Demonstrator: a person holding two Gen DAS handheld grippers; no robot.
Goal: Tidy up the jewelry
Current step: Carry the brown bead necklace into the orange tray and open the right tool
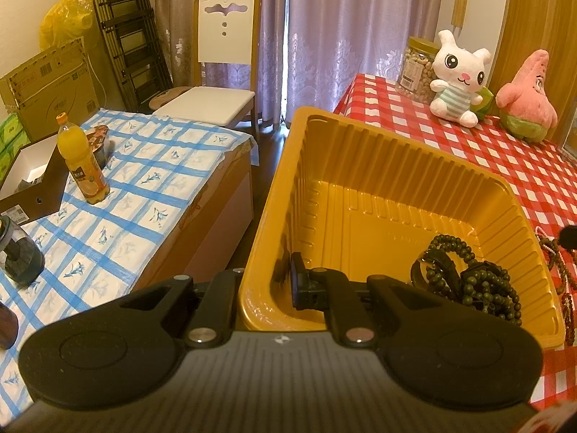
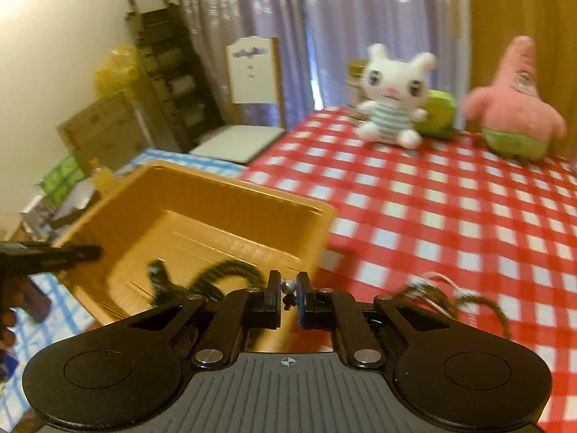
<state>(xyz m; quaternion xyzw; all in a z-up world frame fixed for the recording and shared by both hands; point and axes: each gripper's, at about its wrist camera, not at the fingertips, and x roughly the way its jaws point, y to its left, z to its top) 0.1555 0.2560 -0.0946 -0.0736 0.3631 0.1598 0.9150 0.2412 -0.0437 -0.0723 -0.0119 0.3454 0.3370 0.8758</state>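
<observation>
A yellow plastic tray (image 1: pixel 360 166) stands at the left edge of the red checked table. My left gripper (image 1: pixel 268 281) is shut on the tray's near left wall, one finger inside and one outside. Dark green bead strings (image 1: pixel 476 281) and a black strap lie in the tray's near right corner. More bead strings (image 1: pixel 557 263) lie on the cloth right of the tray. In the right wrist view the tray (image 2: pixel 202 213) is at the left. My right gripper (image 2: pixel 288 290) is shut on a small silver bead piece (image 2: pixel 288 286) by the tray's near right corner. Loose bead strings (image 2: pixel 450 299) lie to its right.
A white rabbit plush (image 1: pixel 456 75), a pink star plush (image 1: pixel 528 97) and a jar of nuts (image 1: pixel 416 68) stand at the table's far side. A lower table with blue checked cloth (image 1: pixel 119 202) holds an orange juice bottle (image 1: pixel 81 158), a box and a dark jar.
</observation>
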